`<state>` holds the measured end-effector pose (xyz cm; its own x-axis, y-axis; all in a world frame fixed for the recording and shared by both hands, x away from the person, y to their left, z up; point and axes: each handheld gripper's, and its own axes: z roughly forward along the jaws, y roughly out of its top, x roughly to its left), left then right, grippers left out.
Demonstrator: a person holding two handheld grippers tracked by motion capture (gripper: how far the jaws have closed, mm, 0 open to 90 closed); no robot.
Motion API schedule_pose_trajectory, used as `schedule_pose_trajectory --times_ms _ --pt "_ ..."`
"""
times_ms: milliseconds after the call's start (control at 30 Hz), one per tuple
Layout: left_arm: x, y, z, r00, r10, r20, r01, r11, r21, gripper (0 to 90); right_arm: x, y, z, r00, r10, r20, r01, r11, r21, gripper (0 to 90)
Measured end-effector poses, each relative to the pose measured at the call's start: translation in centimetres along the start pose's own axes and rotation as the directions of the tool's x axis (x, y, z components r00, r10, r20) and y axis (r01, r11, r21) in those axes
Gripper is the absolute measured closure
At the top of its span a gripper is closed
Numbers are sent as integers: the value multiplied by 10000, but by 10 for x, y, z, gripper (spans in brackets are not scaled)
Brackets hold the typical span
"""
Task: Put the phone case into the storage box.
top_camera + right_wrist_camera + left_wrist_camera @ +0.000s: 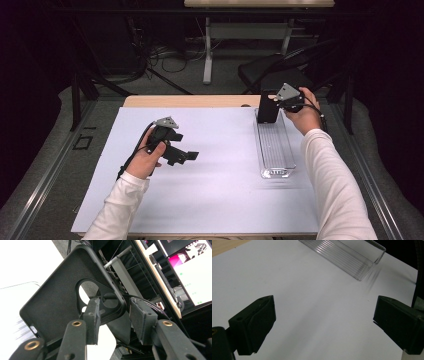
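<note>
- Two grippers are held over a white-covered surface (210, 190), one in each of a person's hands.
- Left gripper (186, 156) hovers above the bare left half of the sheet; its jaws stand wide apart with nothing between them.
- Right gripper (113, 317) is at the far end of a clear plastic tray (275, 150), which lies lengthwise on the right side of the surface.
- A black phone case (60, 297) stands tilted at that far end of the tray; its rim by the camera cut-out sits between the right jaws.
- Those jaws are partly apart, a gap showing on one side; whether the other pad touches I cannot tell.
</note>
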<state>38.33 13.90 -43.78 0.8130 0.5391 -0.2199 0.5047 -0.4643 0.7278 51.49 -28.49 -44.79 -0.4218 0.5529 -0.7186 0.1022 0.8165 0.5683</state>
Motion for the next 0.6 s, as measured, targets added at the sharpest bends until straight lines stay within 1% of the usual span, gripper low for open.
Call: schedule_pose_trajectory --times_ms 200,333,367,400,433,533,567,600 --pt "0 0 1 10000 1 -4 -1 10000 -1 44 0 0 0 10000 16 97 -17 10000 89 507" --pt "0 0 0 10000 0 -5 0 10000 7 44 0 0 -1 9997 180 139 -183 9996 208 444" --pt "0 0 0 10000 10 -21 -10 10000 3 44 0 0 -2 9996 246 162 -250 9994 236 407" --pt "0 0 -1 10000 -30 -6 30 10000 -25 44 0 1 -2 9995 251 216 -255 9995 191 388" --pt "1 0 -1 10000 -25 -35 25 10000 -19 44 0 1 -2 9992 324 243 -328 9993 182 386" --pt "1 -1 -2 10000 -64 -44 64 10000 -36 44 0 4 -6 9962 806 336 -817 9961 325 347" --pt "2 -1 -3 10000 -68 -51 67 10000 -43 44 0 6 -8 9938 1036 403 -1052 9937 388 326" --pt "2 -1 -4 10000 -37 -80 36 10000 -42 44 -1 7 -10 9928 1096 476 -1117 9928 443 296"
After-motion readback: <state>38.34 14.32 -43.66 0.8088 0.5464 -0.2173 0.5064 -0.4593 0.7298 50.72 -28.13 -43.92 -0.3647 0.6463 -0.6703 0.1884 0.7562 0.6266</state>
